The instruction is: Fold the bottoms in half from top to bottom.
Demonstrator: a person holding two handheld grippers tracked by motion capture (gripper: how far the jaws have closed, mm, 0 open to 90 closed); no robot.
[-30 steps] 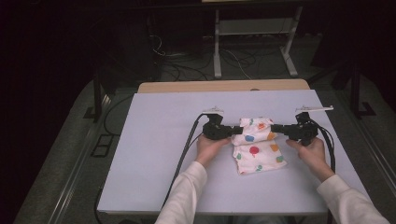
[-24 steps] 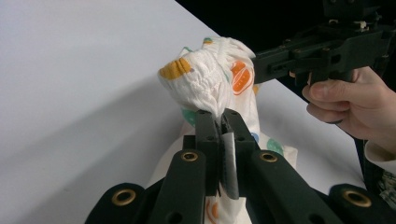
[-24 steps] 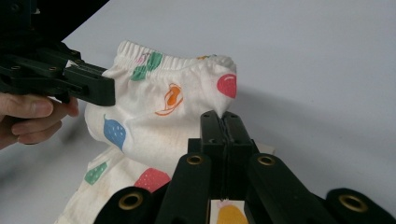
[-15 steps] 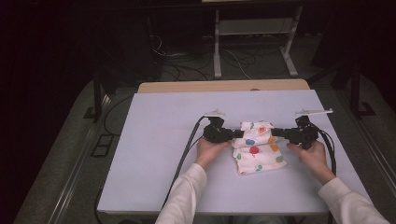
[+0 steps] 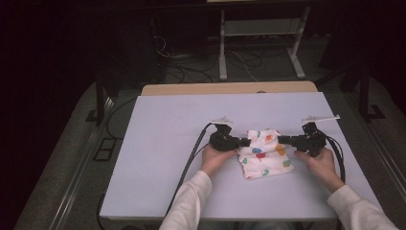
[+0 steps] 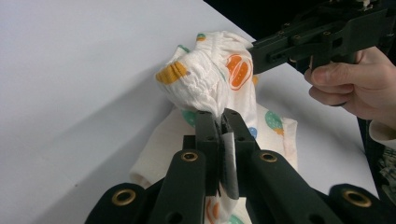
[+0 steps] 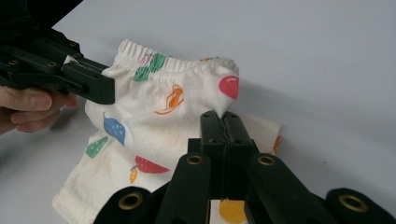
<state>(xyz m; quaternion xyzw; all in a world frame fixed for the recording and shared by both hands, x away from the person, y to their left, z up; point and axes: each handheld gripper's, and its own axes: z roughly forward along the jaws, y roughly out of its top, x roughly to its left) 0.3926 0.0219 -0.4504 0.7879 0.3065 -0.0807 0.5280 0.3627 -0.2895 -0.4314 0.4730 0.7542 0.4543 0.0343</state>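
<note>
A small white garment printed with coloured fruit lies on the pale table, right of centre. My left gripper is shut on its left upper edge, the fabric bunched and lifted just beyond the jaws. My right gripper is shut on the right upper edge, pinching the elastic waistband. The two grippers face each other across the garment's top edge, which is raised off the table while the lower part rests flat. In the left gripper view the right gripper grips the far side.
A wooden board borders the table's far edge. Beyond it stand a metal stand and floor cables in a dark room. Black cables trail from both grippers toward the near edge.
</note>
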